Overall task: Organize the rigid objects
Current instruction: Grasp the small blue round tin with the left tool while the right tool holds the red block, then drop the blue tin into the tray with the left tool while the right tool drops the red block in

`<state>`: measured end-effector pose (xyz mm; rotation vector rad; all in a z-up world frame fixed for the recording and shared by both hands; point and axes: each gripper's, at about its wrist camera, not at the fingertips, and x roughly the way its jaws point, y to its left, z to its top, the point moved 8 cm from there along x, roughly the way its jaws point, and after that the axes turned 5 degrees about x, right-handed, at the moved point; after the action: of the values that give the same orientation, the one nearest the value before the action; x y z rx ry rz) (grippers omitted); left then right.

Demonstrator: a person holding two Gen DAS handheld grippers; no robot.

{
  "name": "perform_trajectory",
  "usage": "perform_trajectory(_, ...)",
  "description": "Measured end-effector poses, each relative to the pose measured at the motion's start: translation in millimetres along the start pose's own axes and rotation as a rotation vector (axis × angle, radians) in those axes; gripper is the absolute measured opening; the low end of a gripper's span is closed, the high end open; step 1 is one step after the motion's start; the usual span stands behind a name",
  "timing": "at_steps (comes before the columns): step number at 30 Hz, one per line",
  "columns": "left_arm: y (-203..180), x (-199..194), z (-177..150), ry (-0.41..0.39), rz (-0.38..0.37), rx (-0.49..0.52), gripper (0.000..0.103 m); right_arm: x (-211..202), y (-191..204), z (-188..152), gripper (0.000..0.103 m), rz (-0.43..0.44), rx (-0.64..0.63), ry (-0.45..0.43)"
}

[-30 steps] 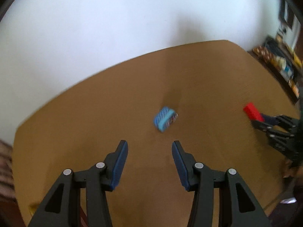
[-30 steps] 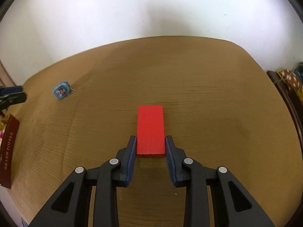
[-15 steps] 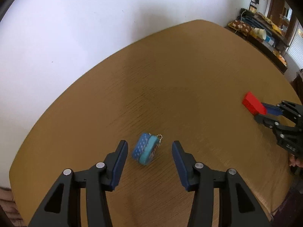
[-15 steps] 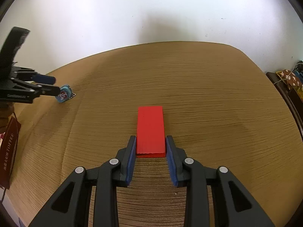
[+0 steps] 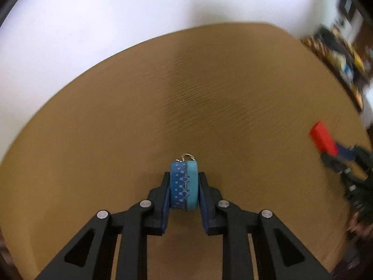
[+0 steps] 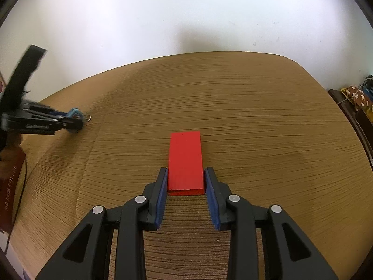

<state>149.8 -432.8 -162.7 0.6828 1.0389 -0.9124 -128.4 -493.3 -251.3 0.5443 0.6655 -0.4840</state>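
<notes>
My left gripper is shut on a small blue round case with a metal key ring, held on edge just above the wooden table. From the right wrist view the left gripper holds the case at the table's left. My right gripper is shut on the near end of a flat red block, which lies along the table. The red block and right gripper show blurred at the right of the left wrist view.
A white wall stands behind the table. A dark red book lies at the table's left edge. Cluttered shelves stand beyond the table's right side.
My left gripper has moved forward over the blue case and closed on it. The right gripper still holds the red block, which has barely moved.
</notes>
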Motion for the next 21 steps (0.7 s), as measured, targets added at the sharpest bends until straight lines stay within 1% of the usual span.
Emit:
perform_trajectory(1,-1,-12,-6,-0.022,0.004,-0.061,0.021,0,0,0,0.03,-0.002,-0.001,0.001)
perform_trajectory(2,-2,-22,-13,-0.035,0.01,-0.097,0.021,0,0,0,0.03,-0.003,-0.003,0.001)
perform_trajectory(4,-7,-47,-31,-0.07,-0.003,-0.18,0.021,1,1,0,0.03,-0.007,-0.007,0.002)
perform_trajectory(7,-18,-99,-74,-0.12,0.016,-0.265,0.021,1,3,1,0.03,-0.015,-0.015,0.003)
perform_trajectory(8,-17,-113,-88,-0.132,0.031,-0.286,0.021,2,4,1,0.03,-0.016,-0.016,0.004)
perform_trajectory(10,-6,-139,-118,-0.148,0.092,-0.321,0.021,3,6,0,0.03,-0.021,-0.023,0.008)
perform_trajectory(12,19,-163,-156,-0.14,0.148,-0.387,0.021,3,10,1,0.029,-0.03,-0.033,0.016)
perform_trajectory(13,39,-174,-180,-0.13,0.195,-0.44,0.021,3,13,1,0.029,-0.034,-0.04,0.02)
perform_trajectory(14,51,-182,-197,-0.126,0.226,-0.469,0.021,2,16,0,0.029,-0.04,-0.05,0.027)
perform_trajectory(17,101,-203,-255,-0.108,0.344,-0.579,0.021,-2,28,-2,0.029,-0.02,-0.047,0.048)
perform_trajectory(18,117,-207,-270,-0.106,0.357,-0.599,0.021,-3,33,-2,0.029,-0.013,-0.047,0.054)
perform_trajectory(19,134,-209,-288,-0.098,0.398,-0.633,0.021,-6,42,-2,0.029,-0.004,-0.048,0.057)
perform_trajectory(20,146,-211,-299,-0.09,0.43,-0.658,0.021,-8,47,-2,0.029,0.004,-0.047,0.058)
perform_trajectory(21,159,-211,-312,-0.087,0.442,-0.677,0.021,-12,56,-1,0.029,0.023,-0.043,0.061)
